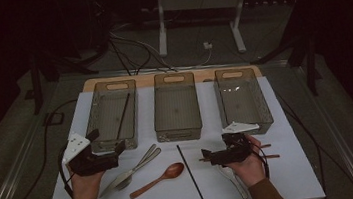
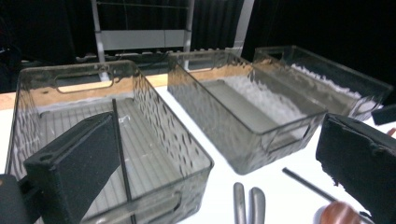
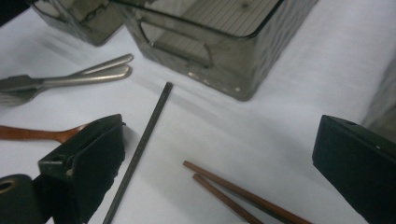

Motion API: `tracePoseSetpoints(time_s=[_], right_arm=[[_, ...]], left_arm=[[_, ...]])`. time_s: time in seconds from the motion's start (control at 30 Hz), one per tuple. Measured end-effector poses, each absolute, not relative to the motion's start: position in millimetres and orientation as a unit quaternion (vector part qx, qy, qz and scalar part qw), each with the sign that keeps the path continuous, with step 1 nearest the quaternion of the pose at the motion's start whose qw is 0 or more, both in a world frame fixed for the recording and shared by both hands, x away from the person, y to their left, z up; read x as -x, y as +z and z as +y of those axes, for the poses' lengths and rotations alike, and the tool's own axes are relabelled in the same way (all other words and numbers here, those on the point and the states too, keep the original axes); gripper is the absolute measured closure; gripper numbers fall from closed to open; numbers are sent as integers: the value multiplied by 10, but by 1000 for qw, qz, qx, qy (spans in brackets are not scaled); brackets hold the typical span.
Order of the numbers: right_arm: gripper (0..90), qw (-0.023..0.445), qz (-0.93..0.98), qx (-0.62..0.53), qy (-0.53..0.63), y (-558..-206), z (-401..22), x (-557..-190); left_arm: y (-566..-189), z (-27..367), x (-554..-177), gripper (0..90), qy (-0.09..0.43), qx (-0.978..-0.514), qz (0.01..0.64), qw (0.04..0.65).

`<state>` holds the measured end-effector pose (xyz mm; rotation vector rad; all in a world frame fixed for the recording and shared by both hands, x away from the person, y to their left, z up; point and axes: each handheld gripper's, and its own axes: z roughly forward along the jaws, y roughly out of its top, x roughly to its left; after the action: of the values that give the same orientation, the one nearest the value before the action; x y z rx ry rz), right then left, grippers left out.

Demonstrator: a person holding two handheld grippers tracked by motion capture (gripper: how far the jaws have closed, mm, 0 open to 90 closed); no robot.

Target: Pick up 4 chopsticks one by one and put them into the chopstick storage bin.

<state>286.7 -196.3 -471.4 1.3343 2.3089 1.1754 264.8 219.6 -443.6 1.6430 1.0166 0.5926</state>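
Observation:
Three translucent grey bins stand in a row at the back of the white table: left bin (image 1: 93,114), middle bin (image 1: 178,128), right bin (image 1: 266,105). A black chopstick (image 1: 123,116) lies inside the left bin (image 2: 154,116). In front lie a metal fork and spoon (image 1: 133,169), a wooden spoon (image 1: 159,178), a second black chopstick (image 1: 192,178) and two brown chopsticks (image 3: 233,191). My left gripper (image 1: 106,141) is open and empty by the left bin's front wall. My right gripper (image 3: 219,154) is open and empty just above the brown chopsticks, pointing left.
A white spoon (image 1: 234,177) lies partly under the right hand. The table's front edge runs just below the forearms. Behind the bins, cables (image 1: 134,51) and a white stand (image 1: 199,6) sit on the dark floor.

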Motion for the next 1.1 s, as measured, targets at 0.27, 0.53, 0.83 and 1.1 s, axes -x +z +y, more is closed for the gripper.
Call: tracePoseSetpoints(time_s=[0.27, 0.53, 0.83, 1.1], right_arm=[[34, 104, 820, -432, 361, -4807, -1729, -2832], [35, 98, 842, -413, 333, -4900, -1486, -2768], [151, 114, 859, -399, 300, -5020, -1260, -2703], [537, 108, 879, -373, 277, -5097, -1177, -2650]], left_arm=[[-4555, 2268, -2632, 6, 245, -688, 442, 522], [-4547, 2304, -2606, 6, 252, -682, 446, 522], [-4537, 2337, -2591, 6, 256, -680, 448, 521], [-4540, 2338, -2589, 7, 257, -680, 449, 520]])
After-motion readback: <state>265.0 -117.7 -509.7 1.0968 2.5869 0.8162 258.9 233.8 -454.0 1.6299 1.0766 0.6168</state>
